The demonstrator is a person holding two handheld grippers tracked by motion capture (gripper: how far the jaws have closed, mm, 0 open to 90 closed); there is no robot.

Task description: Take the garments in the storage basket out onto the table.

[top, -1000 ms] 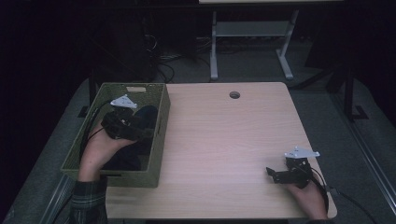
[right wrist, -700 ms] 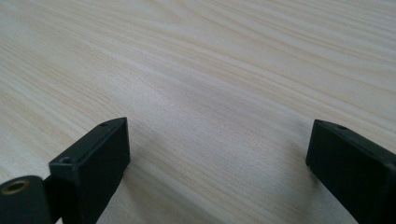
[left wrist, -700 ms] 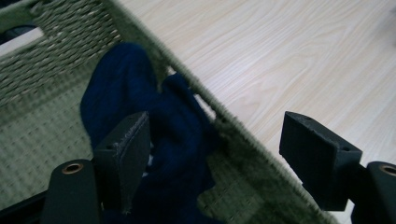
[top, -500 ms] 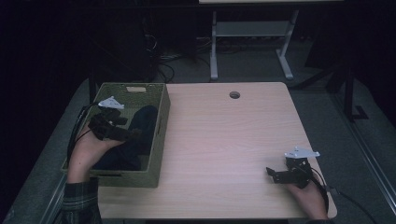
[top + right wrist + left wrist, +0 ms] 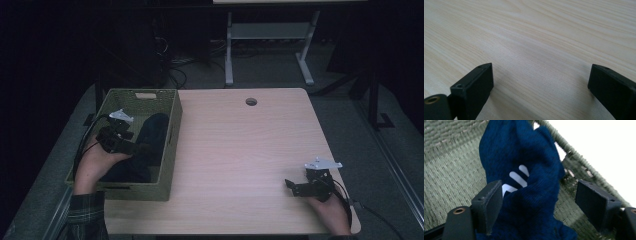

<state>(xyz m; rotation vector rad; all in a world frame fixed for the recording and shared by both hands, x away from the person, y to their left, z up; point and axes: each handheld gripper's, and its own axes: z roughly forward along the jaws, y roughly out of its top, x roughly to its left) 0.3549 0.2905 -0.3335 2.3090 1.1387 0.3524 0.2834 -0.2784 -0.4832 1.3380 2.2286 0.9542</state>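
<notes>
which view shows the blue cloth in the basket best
The left gripper view: the blue cloth sits close up between the open left gripper, showing folds and white stripes. In the high view it is a dark heap in the basket. The right gripper view faces bare table.

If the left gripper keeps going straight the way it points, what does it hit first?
Most likely the blue cloth in the basket; it already lies between the open left gripper jaws.
</notes>
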